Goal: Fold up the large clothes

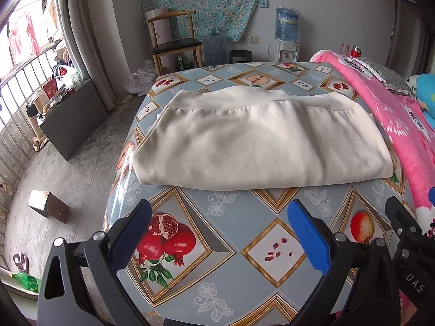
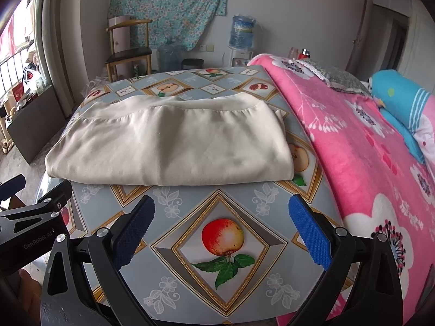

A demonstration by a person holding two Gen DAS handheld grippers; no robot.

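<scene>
A: Cream garment (image 1: 258,141) is folded into a wide slab mid-table, long axis running left-right across the patterned tablecloth (image 1: 223,244), its right end near the pink blanket (image 1: 394,114).

B: Grippers?

A: Both sit toward the near edge, short of the near fold. Left gripper (image 1: 217,233) jaws apart, empty. Right gripper (image 2: 221,233) the same, and closer to the blanket-side end.

B: So it's straight ahead of both?

A: Yes. Left covers the window-side end, I'd say.
</scene>
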